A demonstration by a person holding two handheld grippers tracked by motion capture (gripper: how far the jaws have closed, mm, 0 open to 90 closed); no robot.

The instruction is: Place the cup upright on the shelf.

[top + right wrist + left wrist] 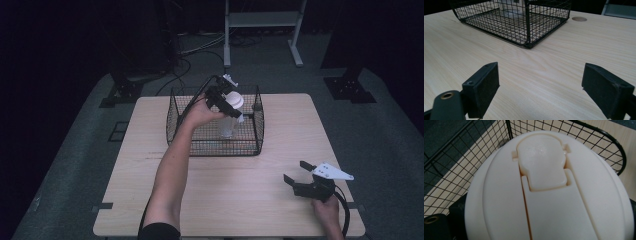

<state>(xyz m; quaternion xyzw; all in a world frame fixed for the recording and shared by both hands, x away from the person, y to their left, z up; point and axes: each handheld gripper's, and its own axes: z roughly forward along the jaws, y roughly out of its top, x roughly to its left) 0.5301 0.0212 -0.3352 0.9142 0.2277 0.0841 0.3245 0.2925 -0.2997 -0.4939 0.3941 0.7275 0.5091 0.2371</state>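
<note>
A clear tumbler with a cream flip-top lid stands upright inside the black wire basket at the back middle of the table. My left gripper reaches over the basket rim and is shut on the tumbler's lid, with its jaws on either side of it. In the left gripper view the lid is very close, with basket mesh behind it. My right gripper rests low near the table's front right corner, open with nothing between its jaws. It faces the basket across bare wood.
The light wooden table has bare surface in front of and beside the basket. A round hole is set in the tabletop past the basket. On the dark floor behind stand a white frame and black stand feet.
</note>
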